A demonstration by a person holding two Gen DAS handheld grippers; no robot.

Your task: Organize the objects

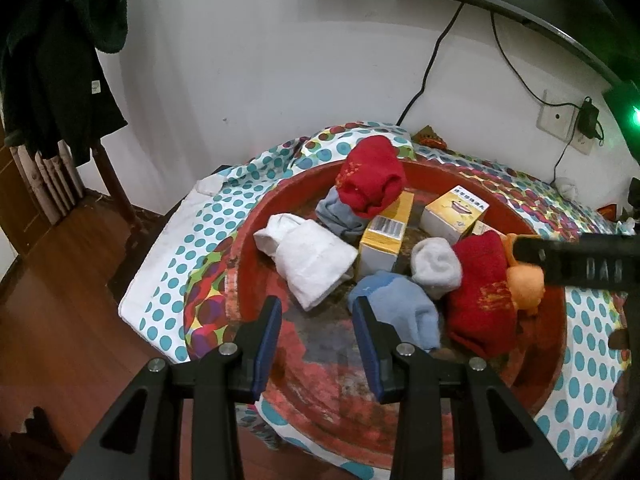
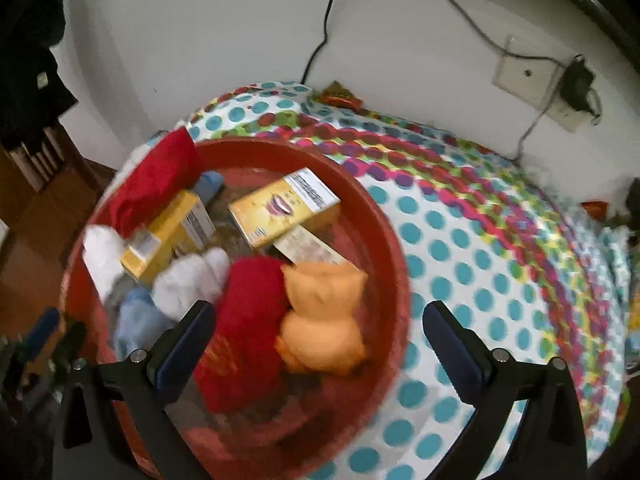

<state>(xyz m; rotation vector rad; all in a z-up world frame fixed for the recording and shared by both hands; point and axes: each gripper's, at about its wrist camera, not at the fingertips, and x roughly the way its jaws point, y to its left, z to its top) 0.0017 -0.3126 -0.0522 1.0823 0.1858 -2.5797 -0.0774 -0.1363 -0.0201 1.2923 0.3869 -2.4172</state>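
Risk assessment. The red tray (image 1: 400,412) sits on the table (image 2: 480,260), which is covered by a dotted cloth, and it is crowded: rolled socks and yellow boxes lie touching or stacked. A red sock roll (image 1: 370,184) rests on top of a yellow box (image 1: 386,236) and a grey-blue sock (image 1: 340,216); any nudge to that box would likely tip the roll off. The orange sock (image 2: 320,320) lies pressed against a second red sock (image 2: 244,320), so a grasp there could take both or drag the neighbour. The right wrist view is motion-blurred, which in my judgement suggests fast movement and a poorly placed closure. The two tools also work close together over the same tray, and a collision is possible.

Jaws. The left gripper (image 1: 318,320) hovers over the near part of the tray with its jaws at a moderate gap, holding nothing; the light blue sock (image 1: 396,308) lies just beside its right finger, and contact cannot be confirmed. The white sock (image 1: 310,260) lies just beyond. The right gripper (image 2: 320,336) has its jaws spread wide and empty, framing the orange sock and the red sock beside it; the left wrist view shows one finger close against the orange sock.
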